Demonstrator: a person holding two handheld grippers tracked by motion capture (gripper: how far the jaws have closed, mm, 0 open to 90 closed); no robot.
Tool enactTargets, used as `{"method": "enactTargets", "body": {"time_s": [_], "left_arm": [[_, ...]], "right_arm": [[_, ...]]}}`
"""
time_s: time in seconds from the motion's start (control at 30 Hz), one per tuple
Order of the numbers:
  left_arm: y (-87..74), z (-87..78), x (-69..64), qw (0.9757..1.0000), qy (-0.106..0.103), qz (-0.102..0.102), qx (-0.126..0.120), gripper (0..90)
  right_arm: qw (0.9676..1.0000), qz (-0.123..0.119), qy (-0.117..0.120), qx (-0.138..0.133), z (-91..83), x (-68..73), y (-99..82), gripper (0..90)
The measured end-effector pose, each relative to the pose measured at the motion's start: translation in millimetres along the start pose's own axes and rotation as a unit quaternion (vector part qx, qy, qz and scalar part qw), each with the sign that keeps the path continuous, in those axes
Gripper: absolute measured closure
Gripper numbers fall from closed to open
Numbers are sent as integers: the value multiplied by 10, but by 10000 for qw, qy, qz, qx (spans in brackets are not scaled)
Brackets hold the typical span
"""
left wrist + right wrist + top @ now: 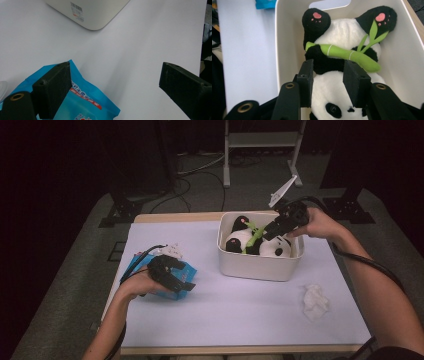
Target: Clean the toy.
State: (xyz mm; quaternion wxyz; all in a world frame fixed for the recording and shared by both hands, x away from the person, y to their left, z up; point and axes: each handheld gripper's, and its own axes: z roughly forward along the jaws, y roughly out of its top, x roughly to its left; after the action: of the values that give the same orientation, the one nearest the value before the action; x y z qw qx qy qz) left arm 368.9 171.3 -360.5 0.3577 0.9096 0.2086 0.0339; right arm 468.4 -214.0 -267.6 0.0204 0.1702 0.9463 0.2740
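Note:
A plush panda (344,32) with a green bamboo stalk (352,56) lies on its back in the white bin (287,37), pink paws up. My right gripper (328,72) hangs over its head, jaws partly apart and straddling white fur without pinching it. From above, the right gripper (270,231) reaches into the bin (257,267) from the right, over the panda (240,240). My left gripper (182,284) sits at the table's left, wide open above a blue wipes packet (187,270). In its own view the left gripper (115,77) has one jaw over the packet (85,105) and the other over bare table.
A crumpled white tissue (315,301) lies at the right front of the white table (225,315). The bin's corner (95,12) with a barcode label stands ahead of the left gripper. Dark floor, cables and stand legs lie beyond the far edge.

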Motion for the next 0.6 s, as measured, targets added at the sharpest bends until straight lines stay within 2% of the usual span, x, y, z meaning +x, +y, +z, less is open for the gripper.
{"method": "enactTargets", "body": {"time_s": [0.27, 0.6], "left_arm": [[23, -9, -40, 10000, 14, 19, -12, 101], [49, -30, -39, 10000, 35, 36, -5, 101]], "right_arm": [[9999, 37, -106, -125, -146, 91, -131, 576], [9992, 109, -110, -359, -274, 150, -268, 557]]}}
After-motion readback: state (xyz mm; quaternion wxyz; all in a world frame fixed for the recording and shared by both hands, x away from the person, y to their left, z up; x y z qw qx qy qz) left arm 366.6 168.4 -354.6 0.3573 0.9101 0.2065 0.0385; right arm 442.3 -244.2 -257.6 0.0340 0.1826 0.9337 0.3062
